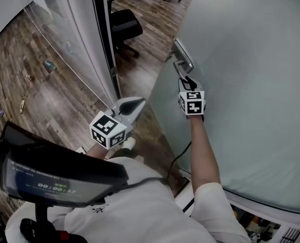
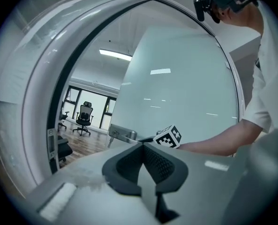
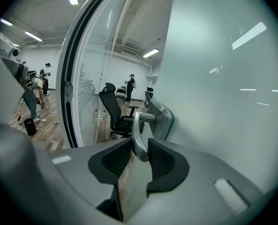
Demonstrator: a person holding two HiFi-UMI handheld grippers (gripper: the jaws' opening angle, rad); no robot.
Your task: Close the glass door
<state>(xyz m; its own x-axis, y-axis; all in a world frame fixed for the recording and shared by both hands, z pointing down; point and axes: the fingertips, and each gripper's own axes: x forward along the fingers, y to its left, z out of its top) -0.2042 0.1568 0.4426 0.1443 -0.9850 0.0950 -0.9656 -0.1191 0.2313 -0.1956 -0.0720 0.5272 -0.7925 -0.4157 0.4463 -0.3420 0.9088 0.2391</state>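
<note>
Only right gripper view: door handle (image 3: pixel 137 134) between jaws

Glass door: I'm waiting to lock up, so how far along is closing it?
Done: the right gripper has its jaws clamped on the door handle. In hand: the glass door stands open, angled away from the door frame, with floor showing between them. Left: swing it across to the frame and let go. The left gripper is shut, empty and held aside.
</note>
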